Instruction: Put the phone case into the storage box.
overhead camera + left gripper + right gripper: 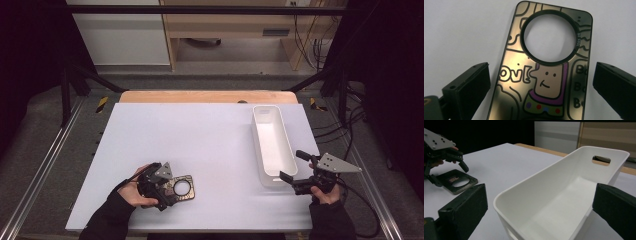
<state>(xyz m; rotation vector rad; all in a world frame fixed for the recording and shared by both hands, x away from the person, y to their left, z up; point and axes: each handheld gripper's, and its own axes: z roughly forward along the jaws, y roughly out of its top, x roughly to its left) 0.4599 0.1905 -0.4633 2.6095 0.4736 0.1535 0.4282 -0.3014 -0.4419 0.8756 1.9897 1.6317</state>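
Note:
A dark gold phone case [544, 82] with cartoon drawings and a round cut-out lies flat on the white table [200, 145], near its front left. My left gripper [167, 192] hovers low over it, open. One jaw stands on each side of the case, and neither touches it in the left gripper view [540, 72]. My right gripper [294, 166] is open at the near end of a long white bin [256, 135]. Its jaws flank the bin's near corner [506, 197] without holding it. The bin holds nothing. The right gripper view also shows the case [461, 185] and the left gripper [449, 173] at far left.
The bin stands lengthwise at the table's right side with a handle slot [601, 159] in its far end. A wooden edge [207, 96] runs along the back. Black frame bars and cables [350, 125] lie right of the table.

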